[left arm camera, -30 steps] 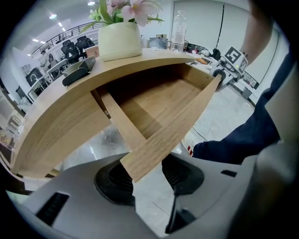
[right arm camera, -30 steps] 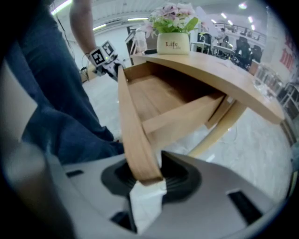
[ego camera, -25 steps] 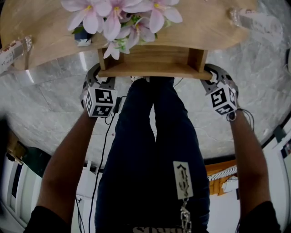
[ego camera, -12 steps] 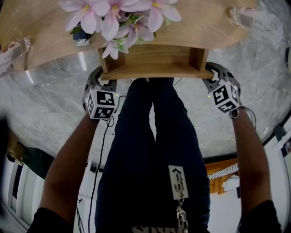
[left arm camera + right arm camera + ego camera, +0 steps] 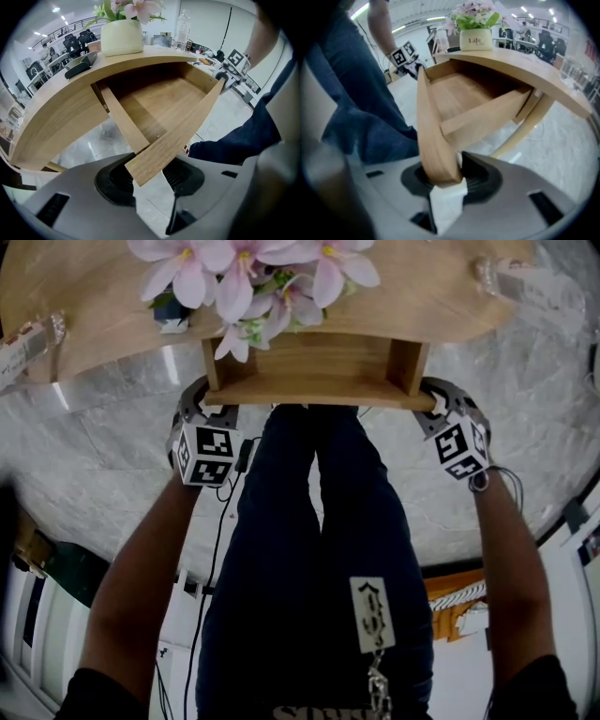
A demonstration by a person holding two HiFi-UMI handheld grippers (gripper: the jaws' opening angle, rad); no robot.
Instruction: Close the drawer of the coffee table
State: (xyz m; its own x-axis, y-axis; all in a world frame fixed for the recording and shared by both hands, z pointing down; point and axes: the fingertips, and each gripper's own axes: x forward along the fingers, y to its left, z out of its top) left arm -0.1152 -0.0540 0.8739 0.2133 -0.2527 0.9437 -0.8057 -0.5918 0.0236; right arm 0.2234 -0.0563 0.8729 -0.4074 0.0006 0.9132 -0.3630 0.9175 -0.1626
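Observation:
The light wooden coffee table (image 5: 431,296) has its drawer pulled out toward me, with the drawer front (image 5: 319,390) nearest. My left gripper (image 5: 208,401) holds the left end of that front. In the left gripper view the board's corner (image 5: 154,157) lies across the left gripper (image 5: 147,174), touching both dark pads; these jaws have just eased open a little with the board still between them. My right gripper (image 5: 429,395) grips the right end. The drawer front (image 5: 429,126) runs down into the right gripper (image 5: 449,178), above a white scrap (image 5: 445,206). The drawer's inside (image 5: 159,103) is empty.
A pot of pink flowers (image 5: 253,277) stands on the tabletop just behind the drawer. Clear bottles sit at the table's left end (image 5: 28,343) and right end (image 5: 525,277). My legs in dark trousers (image 5: 309,521) stand between the grippers. A cable (image 5: 214,549) trails over the marble floor.

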